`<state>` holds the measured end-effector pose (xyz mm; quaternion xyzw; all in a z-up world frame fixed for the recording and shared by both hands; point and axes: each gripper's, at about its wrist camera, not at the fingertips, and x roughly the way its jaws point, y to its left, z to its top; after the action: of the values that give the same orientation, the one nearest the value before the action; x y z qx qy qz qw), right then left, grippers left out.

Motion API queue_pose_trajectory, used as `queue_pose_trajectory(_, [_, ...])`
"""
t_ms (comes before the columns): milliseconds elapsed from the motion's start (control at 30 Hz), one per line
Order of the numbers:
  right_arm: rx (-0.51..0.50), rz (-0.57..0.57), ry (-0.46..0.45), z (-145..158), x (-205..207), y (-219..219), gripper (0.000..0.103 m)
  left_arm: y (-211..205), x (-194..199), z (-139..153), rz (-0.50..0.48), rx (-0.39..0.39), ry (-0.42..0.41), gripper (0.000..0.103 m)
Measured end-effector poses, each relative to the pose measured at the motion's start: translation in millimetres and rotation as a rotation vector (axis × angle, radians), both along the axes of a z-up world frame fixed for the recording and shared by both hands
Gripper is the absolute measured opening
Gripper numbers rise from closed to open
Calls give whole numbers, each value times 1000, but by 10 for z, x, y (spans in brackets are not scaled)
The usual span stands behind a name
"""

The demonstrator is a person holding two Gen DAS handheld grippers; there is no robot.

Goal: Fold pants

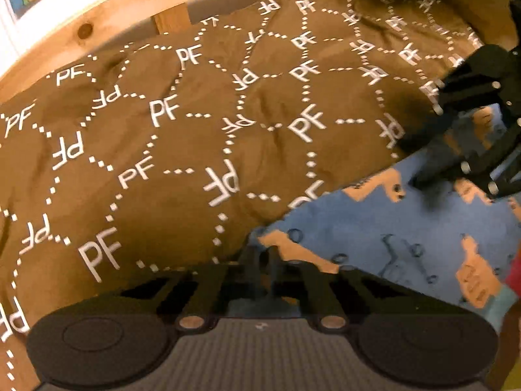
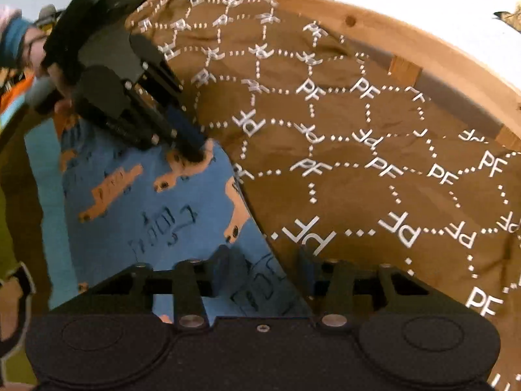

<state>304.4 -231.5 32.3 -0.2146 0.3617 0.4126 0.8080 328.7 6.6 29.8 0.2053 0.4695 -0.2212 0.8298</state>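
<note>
Blue pants printed with orange vehicles lie on a brown blanket. My left gripper has its fingers together on the near edge of the pants, where the blue cloth meets the blanket. In the right wrist view the left gripper pinches the upper edge of the pants. My right gripper stands with its fingers apart over the pants' right edge, and flat cloth shows in the gap. Seen from the left wrist, the right gripper points down onto the blue cloth at the right.
The brown blanket with white "PF" lettering covers the bed, also as the brown blanket. A wooden bed frame curves along the far side. A person's sleeve is at the left. A white wall stands behind.
</note>
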Motion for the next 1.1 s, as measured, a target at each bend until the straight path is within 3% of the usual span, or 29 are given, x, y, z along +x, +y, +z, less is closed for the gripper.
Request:
queue_pose_trajectory(33, [-14, -9, -5, -38, -1, 19, 18, 6, 16, 7, 15, -7, -8, 1])
queue_pose_trajectory(133, [-23, -2, -19, -69, -40, 38, 7, -6, -3, 82, 38, -3, -68, 0])
queue_pose_trajectory(333, [-23, -2, -108, -12, -204, 42, 4, -29, -120, 185, 46, 12, -179, 0])
queue_pose_trajectory(500, [-54, -33, -146, -99, -164, 73, 5, -105, -99, 36, 65, 65, -196, 0])
queue_pose_trajectory(600, [-69, -41, -164, -122, -205, 65, 20, -141, -149, -25, 64, 91, -216, 4])
queue_pose_trajectory(667, [-63, -53, -183, -42, -285, -25, 55, -173, -241, 9, 56, 107, -249, 13])
queue_pose_trajectory(733, [-19, -83, -208, 75, -416, -212, 59, -201, -387, 80, 76, 96, -294, 39])
queue_pose_trajectory(767, [-9, -103, -220, 122, -494, -319, 60, -219, -456, 117, 82, 71, -307, 45])
queue_pose_trajectory(933, [9, -231, -216, 188, -863, -899, 61, -516, -751, 182, 34, -13, -272, 62])
queue_pose_trajectory(1000, [10, -314, -214, 184, -994, -1151, 71, -700, -813, 209, -30, -38, -256, 70])
queue_pose_trajectory(1067, [6, -402, -235, 180, -1119, -1393, 83, -967, -847, 243, -115, -77, -247, 72])
queue_pose_trajectory(1100, [5, -435, -241, 176, -1172, -1496, 84, -1082, -844, 246, -152, -88, -239, 72])
